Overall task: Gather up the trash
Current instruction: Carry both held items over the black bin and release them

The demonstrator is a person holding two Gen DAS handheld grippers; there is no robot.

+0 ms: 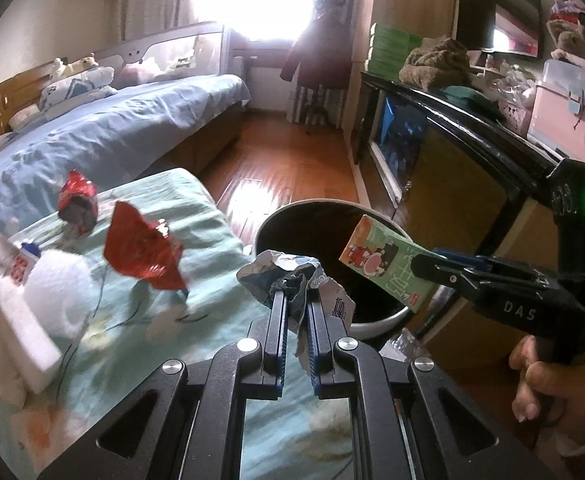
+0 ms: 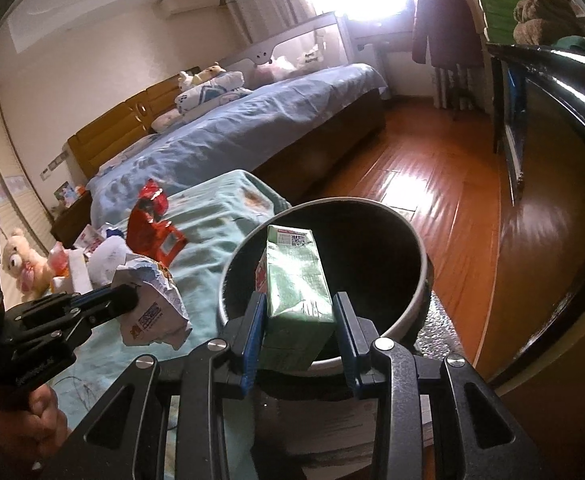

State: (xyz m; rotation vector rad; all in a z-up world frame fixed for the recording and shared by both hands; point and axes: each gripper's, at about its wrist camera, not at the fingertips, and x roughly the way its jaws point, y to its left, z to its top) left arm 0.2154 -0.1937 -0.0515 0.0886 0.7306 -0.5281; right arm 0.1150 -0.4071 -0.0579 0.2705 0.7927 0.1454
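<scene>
Evidently the carry-and-drop step is in hand: both pieces of trash are held at the round dark bin with the pale rim (image 2: 422, 276), which stands on the wooden floor just beside the table draped in a pale green cloth (image 1: 196, 216). The right hand-held gripper (image 2: 300, 316) is clamped on a green rectangular drink carton (image 2: 296, 280), and the carton is poised over the bin's open mouth. The left hand-held gripper (image 1: 294, 304) is closed tight on a crumpled white and blue paper wrapper (image 1: 288, 272), which is held at the near edge of the bin, partly over the cloth.

For the next move, the right jaws would need to be parted so that the carton falls inside, which looks well lined up. The wrapper should be carried a little further over the opening before it is let go, otherwise it may land on the rim or the cloth. Red foil wrappers (image 1: 142, 248), a white tissue wad (image 1: 58, 288) and other scraps are left on the cloth for later trips.
</scene>
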